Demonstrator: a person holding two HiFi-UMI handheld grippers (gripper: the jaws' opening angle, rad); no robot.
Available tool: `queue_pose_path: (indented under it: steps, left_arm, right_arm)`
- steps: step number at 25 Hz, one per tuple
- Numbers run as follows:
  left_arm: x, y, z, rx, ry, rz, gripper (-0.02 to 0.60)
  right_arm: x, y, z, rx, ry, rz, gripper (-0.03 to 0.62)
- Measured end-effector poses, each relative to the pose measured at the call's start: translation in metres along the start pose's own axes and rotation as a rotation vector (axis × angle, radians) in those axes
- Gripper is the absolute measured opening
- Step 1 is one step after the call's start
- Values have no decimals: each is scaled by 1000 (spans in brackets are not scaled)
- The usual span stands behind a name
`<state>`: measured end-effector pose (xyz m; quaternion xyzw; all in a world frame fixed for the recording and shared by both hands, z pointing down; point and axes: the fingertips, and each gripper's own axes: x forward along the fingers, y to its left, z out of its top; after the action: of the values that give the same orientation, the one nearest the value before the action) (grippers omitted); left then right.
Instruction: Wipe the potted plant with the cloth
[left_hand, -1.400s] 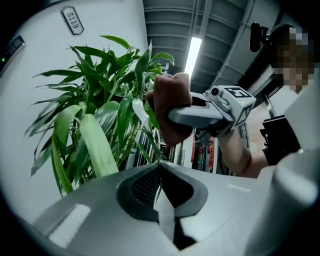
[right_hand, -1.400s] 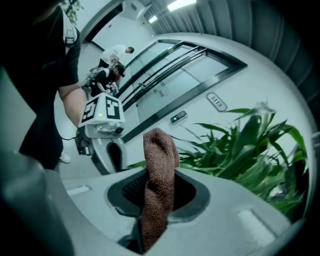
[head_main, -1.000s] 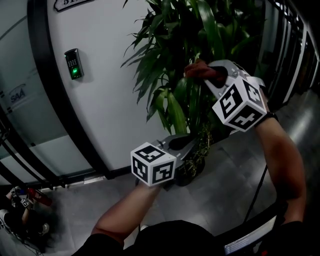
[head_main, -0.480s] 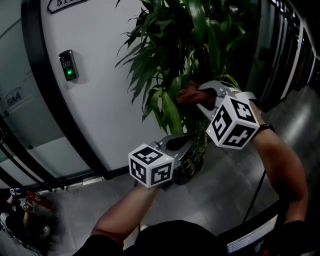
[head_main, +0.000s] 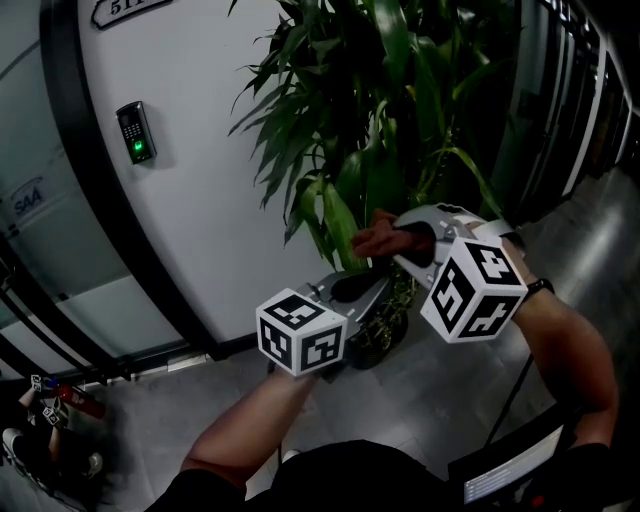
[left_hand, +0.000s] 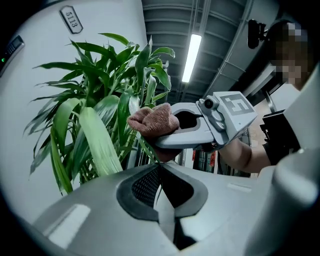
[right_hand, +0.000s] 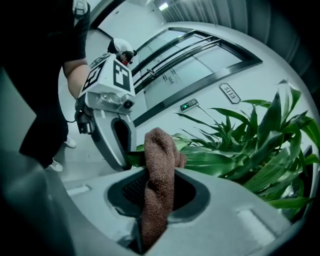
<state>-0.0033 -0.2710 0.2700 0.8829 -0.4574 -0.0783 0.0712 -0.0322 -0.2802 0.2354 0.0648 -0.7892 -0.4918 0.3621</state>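
Note:
A tall potted plant (head_main: 385, 110) with long green leaves stands against the white wall, in a dark pot (head_main: 378, 338) on the floor. My left gripper (head_main: 378, 292) points level into the lower leaves, shut on a thin leaf (left_hand: 159, 192) that runs between its jaws. My right gripper (head_main: 398, 240) is shut on a bunched brown cloth (head_main: 376, 238), just above and beyond the left one. The cloth (right_hand: 160, 160) lies against a broad leaf (right_hand: 210, 162) that stretches out from the left gripper's tips. In the left gripper view the cloth (left_hand: 152, 120) hangs right over my jaws.
A curved white wall carries a keypad reader (head_main: 134, 133) with a green light. Glass panels in black frames (head_main: 60, 300) stand to the left and black railings (head_main: 590, 90) to the right. The floor (head_main: 450, 370) is grey tile, with small items (head_main: 55, 395) at the lower left.
My right gripper has come down with the cloth along the leaves, from up in the foliage to just above the left gripper. The left gripper has stayed put.

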Motion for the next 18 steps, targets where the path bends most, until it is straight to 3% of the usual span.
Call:
queue_pose_path:
  steps: [5,12,15,18]
  left_arm:
    - [-1,1,1,3,0,-1,15]
    - [-2,3,2,-3,-14,-1,16]
    - [-4,3,3,-4,-15,-5,17]
    - [-6,1,5,1,-19,-11,15]
  right_arm:
    - [-1,31,6,-50,-4,93,64]
    - [-7,31,13,-51,-17,103,64]
    - [-17,7,13,-28,-31,32,64]
    - [-32,-45,12,39,-53,-128,64]
